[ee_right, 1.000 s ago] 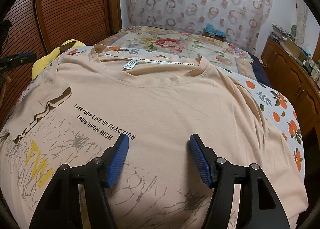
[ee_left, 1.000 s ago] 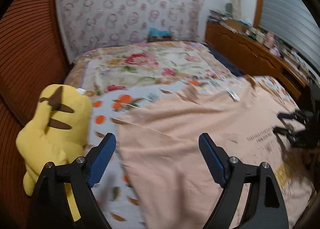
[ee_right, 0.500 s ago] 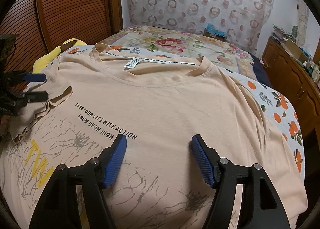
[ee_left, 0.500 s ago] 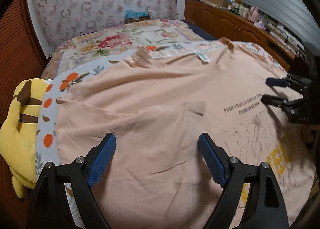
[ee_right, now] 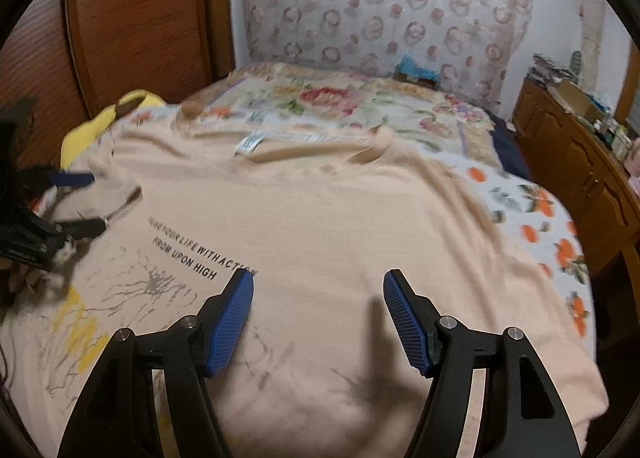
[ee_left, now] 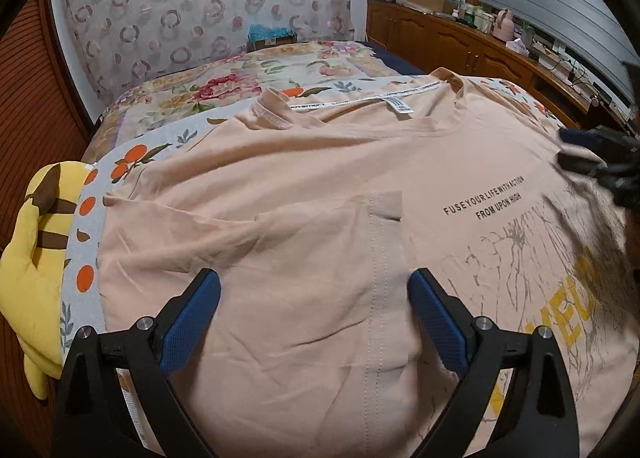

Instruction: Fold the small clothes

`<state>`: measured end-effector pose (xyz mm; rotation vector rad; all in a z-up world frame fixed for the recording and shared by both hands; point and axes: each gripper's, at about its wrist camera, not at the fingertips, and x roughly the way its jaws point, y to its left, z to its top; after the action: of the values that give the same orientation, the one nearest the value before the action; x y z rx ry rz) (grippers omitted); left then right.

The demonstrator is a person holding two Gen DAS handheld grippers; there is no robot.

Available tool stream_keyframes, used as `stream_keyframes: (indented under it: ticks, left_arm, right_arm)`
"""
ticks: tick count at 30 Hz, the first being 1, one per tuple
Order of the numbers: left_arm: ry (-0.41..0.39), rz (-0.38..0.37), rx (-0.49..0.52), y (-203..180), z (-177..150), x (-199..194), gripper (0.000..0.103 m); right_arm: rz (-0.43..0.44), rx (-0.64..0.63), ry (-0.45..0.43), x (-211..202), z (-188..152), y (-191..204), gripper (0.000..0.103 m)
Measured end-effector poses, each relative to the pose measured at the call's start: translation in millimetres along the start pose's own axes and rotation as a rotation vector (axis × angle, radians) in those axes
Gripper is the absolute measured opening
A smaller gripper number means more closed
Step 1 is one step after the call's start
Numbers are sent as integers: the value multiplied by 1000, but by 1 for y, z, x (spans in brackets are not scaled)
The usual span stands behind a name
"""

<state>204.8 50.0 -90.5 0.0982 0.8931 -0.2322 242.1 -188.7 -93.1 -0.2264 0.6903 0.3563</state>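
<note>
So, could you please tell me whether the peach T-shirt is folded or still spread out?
Mostly spread: the T-shirt lies flat on the bed, with only its sleeve folded inward over the front.

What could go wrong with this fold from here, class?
1. The folded-in sleeve lies loose, held by neither tool; it may slip open.
2. The shirt shows wrinkles on its left side; folding now could crease them in.
3. The plush toy sits by the shirt's left edge and may snag it.
</note>
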Motion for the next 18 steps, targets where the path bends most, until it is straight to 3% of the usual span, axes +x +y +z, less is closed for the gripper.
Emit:
stream_keyframes:
  ticks: [11, 18]
  left_arm:
    - [-25, 29, -3, -6, 2, -5, 96]
    - [-104, -36, 3, -45, 16, -21, 96]
  right_arm:
    - [-136, 51, -99, -74, -24, -47, 70]
    - [-209, 110, -84, -84, -46, -66, 69]
